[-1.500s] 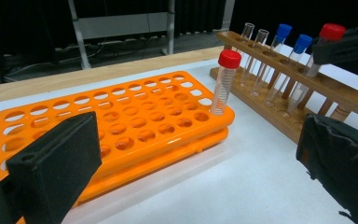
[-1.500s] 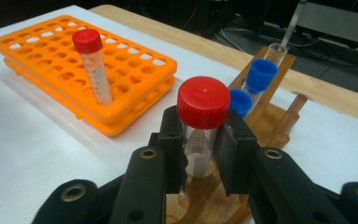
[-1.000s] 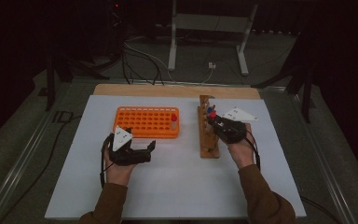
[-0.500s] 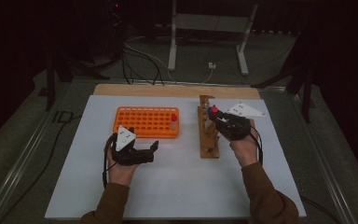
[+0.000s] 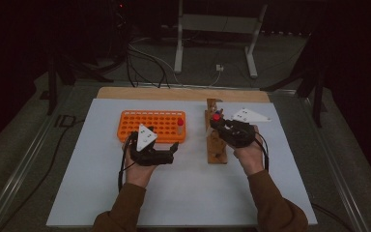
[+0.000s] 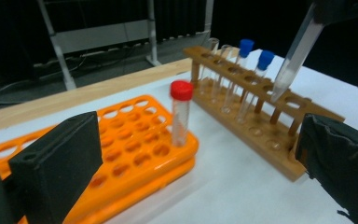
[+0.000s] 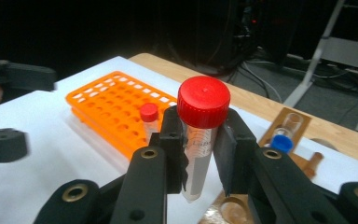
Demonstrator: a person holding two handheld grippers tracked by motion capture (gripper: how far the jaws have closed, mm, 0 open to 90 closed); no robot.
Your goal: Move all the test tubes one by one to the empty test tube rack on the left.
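Red-capped tube clamped over the wooden rack, the other jaws wide and empty

On the white bench top, the orange plastic grid rack sits toward the far edge, the brown wooden tube rack just to its right. The left gripper is spread wide, holding nothing. The right gripper pinches a clear red-capped plastic tube; the left gripper view shows its tip above the wooden rack's holes.

plastic rack left of wooden rack, both on table
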